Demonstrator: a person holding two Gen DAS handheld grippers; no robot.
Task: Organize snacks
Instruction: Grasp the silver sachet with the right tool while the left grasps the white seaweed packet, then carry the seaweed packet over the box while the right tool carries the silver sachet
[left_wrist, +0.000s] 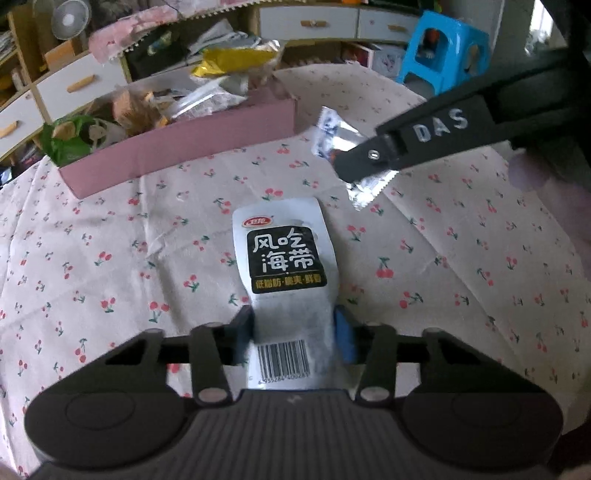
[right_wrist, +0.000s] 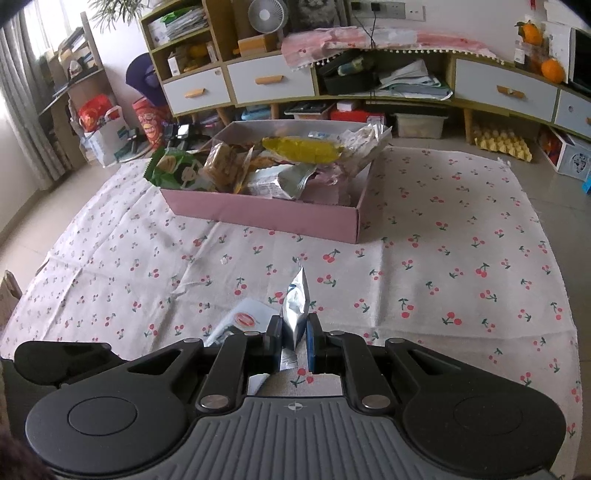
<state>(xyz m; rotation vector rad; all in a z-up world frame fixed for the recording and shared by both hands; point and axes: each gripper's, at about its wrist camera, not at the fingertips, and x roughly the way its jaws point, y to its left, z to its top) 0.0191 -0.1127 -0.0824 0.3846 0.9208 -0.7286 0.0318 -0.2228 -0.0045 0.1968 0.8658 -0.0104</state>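
Each camera sat just behind its own claw, looking forward and steeply down along the fingers; the left view hung close over the cherry-print cloth, facing the pink box; the right view looked from farther back toward the same box and the drawer cabinets beyond; both shared cloth, box and cabinets.

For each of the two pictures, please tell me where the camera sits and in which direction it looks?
Left wrist: sits on the left gripper, looking down along its jaws at the seaweed packet between them, pink box beyond; the right gripper enters from the right.
Right wrist: sits on the right gripper, looking over the cherry cloth to the box and shelves; its jaws pinch a foil sachet.
Shared: box, cloth, sachet, seaweed packet.
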